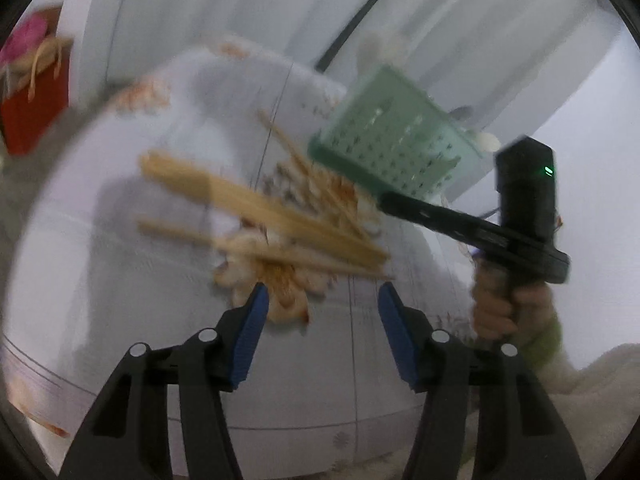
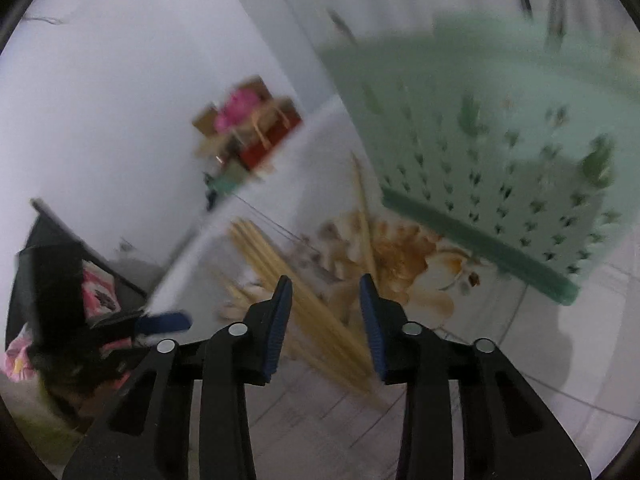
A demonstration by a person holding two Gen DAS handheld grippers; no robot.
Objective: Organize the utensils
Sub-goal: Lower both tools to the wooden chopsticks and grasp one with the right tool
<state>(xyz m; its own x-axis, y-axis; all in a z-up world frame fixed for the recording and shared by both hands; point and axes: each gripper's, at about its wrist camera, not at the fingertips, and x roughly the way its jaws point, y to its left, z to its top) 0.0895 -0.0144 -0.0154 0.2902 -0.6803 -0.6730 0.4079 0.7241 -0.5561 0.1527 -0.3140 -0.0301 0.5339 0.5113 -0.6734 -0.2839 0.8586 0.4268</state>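
blurring hides chopsticks (image 1: 264, 216) detail; left claw (image 1: 323, 308), right claw (image 2: 326, 296) both parted, empty.

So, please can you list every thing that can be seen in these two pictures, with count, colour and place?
chopsticks: a loose pile, count unclear from blur, pale wood, middle of table
basket: one, pale green, perforated, on table beyond the chopsticks
table: one, white with flower print
gift bag: one, red, beyond the table's far edge
left gripper: open, empty, above the chopsticks
right gripper: open, empty, above the chopsticks
hand: one, holding the right gripper's handle
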